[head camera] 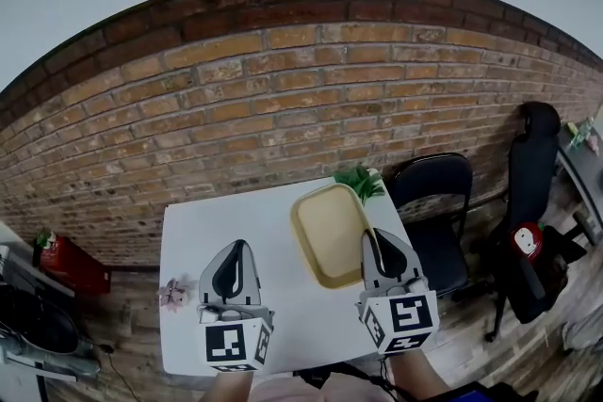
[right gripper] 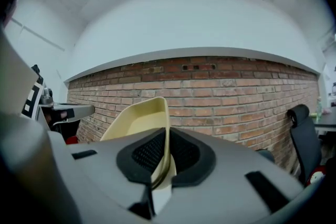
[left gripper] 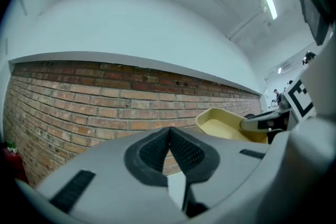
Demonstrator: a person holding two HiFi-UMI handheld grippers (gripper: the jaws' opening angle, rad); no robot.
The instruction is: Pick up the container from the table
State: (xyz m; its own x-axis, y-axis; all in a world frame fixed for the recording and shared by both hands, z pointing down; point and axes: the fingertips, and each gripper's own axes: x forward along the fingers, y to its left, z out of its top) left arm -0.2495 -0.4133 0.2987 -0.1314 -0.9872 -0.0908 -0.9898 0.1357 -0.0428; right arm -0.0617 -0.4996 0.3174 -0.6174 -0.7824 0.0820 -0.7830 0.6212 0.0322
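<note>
right claw (right gripper: 166, 152): pinched on the near rim of the yellow container (head camera: 328, 223) | container: tilted, over the right side of the white desk (head camera: 217, 226), brick wall (head camera: 283, 99) beyond | left claw (left gripper: 169, 136): pads together, empty, left of container

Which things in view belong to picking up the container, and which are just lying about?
Job: pale yellow shallow plastic container, clamped at its rim by the right tool; white table.
Lying about: green leafy plant, small pink flower decoration, black chair, left tool, shut and empty.
</note>
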